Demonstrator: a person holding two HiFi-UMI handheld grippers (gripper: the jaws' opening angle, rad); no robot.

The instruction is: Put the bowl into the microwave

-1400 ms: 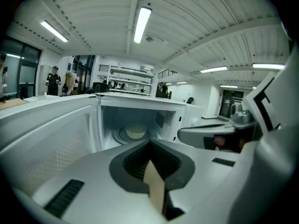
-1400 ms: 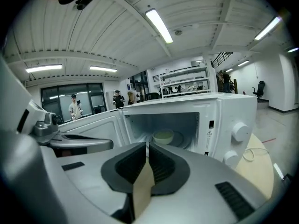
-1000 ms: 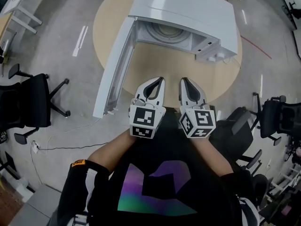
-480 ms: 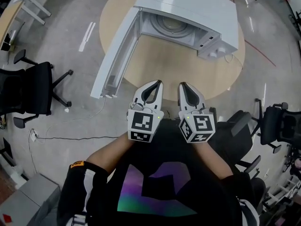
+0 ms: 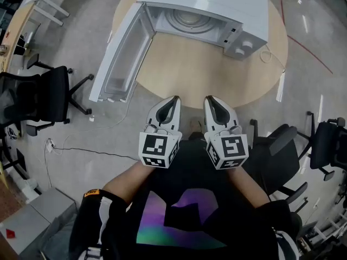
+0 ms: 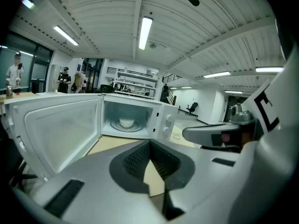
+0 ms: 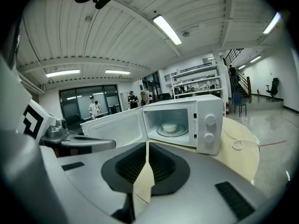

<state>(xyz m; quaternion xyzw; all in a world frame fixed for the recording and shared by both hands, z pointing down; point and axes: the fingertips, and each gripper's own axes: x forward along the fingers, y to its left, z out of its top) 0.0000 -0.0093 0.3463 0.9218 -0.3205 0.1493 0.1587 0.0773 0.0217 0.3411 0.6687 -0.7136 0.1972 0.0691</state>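
The white microwave (image 5: 217, 4) stands on the round wooden table (image 5: 217, 75) with its door (image 5: 122, 58) swung wide open to the left. A small white bowl (image 6: 126, 122) sits on the glass turntable inside, also seen as the bowl (image 7: 169, 127) in the right gripper view. My left gripper (image 5: 174, 99) and right gripper (image 5: 209, 99) hover side by side at the table's near edge, close to the person's body and well short of the microwave. Both are shut with nothing between the jaws. The left gripper (image 6: 150, 142) and right gripper (image 7: 147, 143) point at the open cavity.
Black office chairs stand at the left (image 5: 38, 99) and right (image 5: 276, 150) of the person. A white cable (image 5: 81, 151) trails over the floor. The microwave's cord (image 7: 238, 144) lies on the table to its right. People stand far off in the room (image 7: 93, 107).
Both grippers have drawn back toward the person's body, from over the table's edge to just off it. The microwave now sits farther away in the head view.
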